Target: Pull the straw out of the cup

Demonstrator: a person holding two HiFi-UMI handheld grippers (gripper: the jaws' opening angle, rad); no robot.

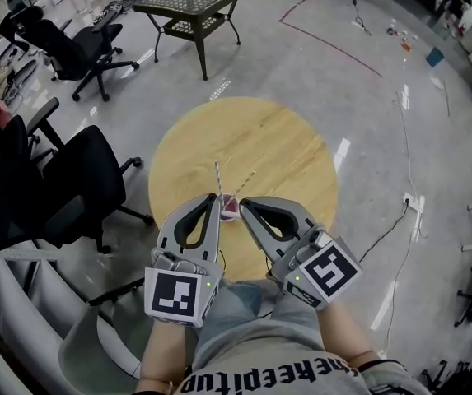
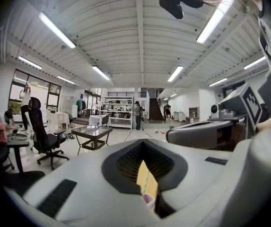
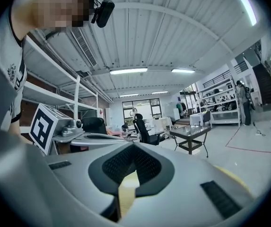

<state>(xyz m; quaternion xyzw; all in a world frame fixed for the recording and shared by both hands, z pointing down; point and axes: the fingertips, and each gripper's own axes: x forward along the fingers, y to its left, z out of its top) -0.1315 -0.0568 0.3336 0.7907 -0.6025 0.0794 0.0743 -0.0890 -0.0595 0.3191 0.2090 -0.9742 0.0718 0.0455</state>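
A small pink cup (image 1: 230, 207) stands on the round wooden table (image 1: 277, 151), near its front edge. Two striped straws lean out of it, one upright (image 1: 217, 175) and one tilted right (image 1: 245, 181). My left gripper (image 1: 216, 199) is shut, its tip just left of the cup by the upright straw. My right gripper (image 1: 245, 205) is shut too, its tip at the cup's right side. Through the left gripper's (image 2: 143, 143) hollow I see a straw (image 2: 147, 183) and the cup rim (image 2: 149, 201). The right gripper (image 3: 134, 146) shows only tabletop in its hollow.
Black office chairs (image 1: 79, 179) stand to the left of the table. A glass-top side table (image 1: 193, 2) is farther back. A cable (image 1: 394, 220) and a socket lie on the floor at the right. The person's knees are under the table's near edge.
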